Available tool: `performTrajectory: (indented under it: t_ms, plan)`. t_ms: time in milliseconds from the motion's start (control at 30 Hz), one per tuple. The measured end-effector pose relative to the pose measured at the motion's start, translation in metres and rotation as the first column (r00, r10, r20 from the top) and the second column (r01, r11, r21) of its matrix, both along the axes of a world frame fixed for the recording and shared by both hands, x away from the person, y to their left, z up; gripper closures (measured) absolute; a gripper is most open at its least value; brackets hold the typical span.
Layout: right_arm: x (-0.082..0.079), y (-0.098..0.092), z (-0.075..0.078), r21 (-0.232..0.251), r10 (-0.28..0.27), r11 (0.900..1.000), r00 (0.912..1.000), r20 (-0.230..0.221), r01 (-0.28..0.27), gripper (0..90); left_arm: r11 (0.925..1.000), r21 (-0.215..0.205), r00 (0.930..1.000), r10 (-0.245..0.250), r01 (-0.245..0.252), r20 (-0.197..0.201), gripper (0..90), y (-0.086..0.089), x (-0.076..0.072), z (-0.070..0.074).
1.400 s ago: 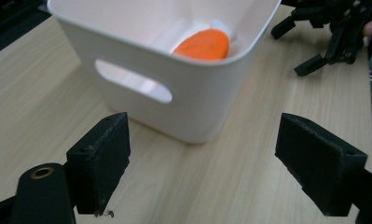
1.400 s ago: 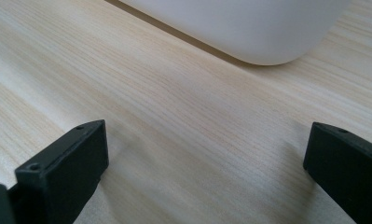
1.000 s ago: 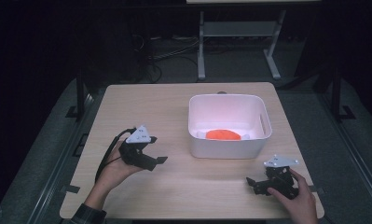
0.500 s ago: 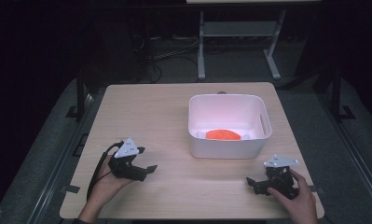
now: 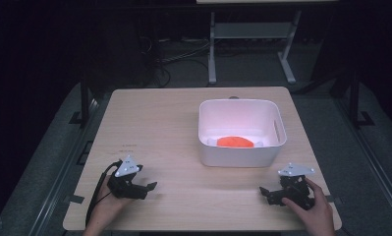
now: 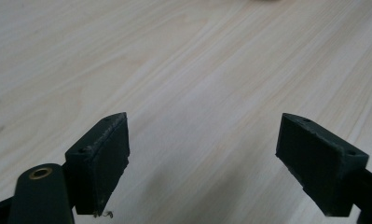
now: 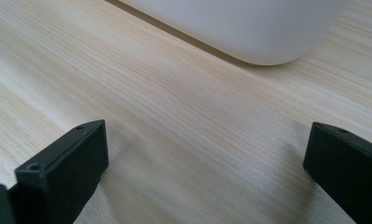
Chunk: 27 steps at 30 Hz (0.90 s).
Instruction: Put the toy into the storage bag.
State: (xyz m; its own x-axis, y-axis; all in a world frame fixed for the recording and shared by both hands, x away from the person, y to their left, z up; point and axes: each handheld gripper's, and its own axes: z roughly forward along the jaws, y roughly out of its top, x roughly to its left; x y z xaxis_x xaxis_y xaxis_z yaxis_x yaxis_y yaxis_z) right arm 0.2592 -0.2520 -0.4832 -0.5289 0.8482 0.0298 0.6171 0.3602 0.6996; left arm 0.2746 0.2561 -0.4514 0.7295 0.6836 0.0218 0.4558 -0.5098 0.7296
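Pale wood grain of the bench (image 5: 174,128) lies under both tools, and nothing is between the jaws of either. The left tool (image 5: 152,186) sits low over the near edge of the bench with its jaws standing wide apart; in the left gripper view its two black pads (image 6: 102,158) frame bare wood. The right tool (image 5: 265,191) is also spread open and empty, near the front right corner, and in the right gripper view the rounded white wall of the tub (image 7: 249,28) rises just ahead of it. This white tub (image 5: 240,156) stands ahead of the right tool and well apart from the left one, ahead of it and off to its right. Inside the tub, on its floor, lies an orange thing (image 5: 235,142), flat and low; I cannot tell what it is exactly. I judge that the work concerns this orange thing and the tub. Some risks seem likely from here. The tub looks light, so if a tool pushes its wall while reaching over the rim, the tub may slide or tip on the smooth wood. The orange thing lies low, so the jaws may scrape the floor and close on nothing. The trailing cable (image 5: 96,196) of the left tool could also drag.
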Motion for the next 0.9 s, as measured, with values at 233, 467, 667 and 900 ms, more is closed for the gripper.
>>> performTrajectory:
  t_ms: [233,467,667,900]
  plan:
    - [0.000,0.000,0.000,0.000,0.000,1.000,1.0000,0.000,0.000,0.0,0.9997,0.017,0.9990,0.019,-0.019,-0.041,14.6,0.006,-0.003,-0.010]
    - [0.000,0.000,0.000,0.000,0.000,1.000,1.0000,0.000,0.000,0.0,0.9992,0.034,0.9985,0.022,-0.021,-0.050,12.8,0.008,-0.001,-0.019]
    - [0.000,0.000,0.000,0.000,0.000,1.000,1.0000,0.000,0.000,0.0,0.9999,0.005,0.9997,0.012,-0.012,-0.021,12.6,0.012,-0.003,-0.023]
    - [0.000,0.000,0.000,0.000,0.000,1.000,1.0000,0.000,0.000,0.0,0.9999,0.004,0.9997,0.012,-0.012,-0.021,12.7,0.012,-0.003,-0.023]
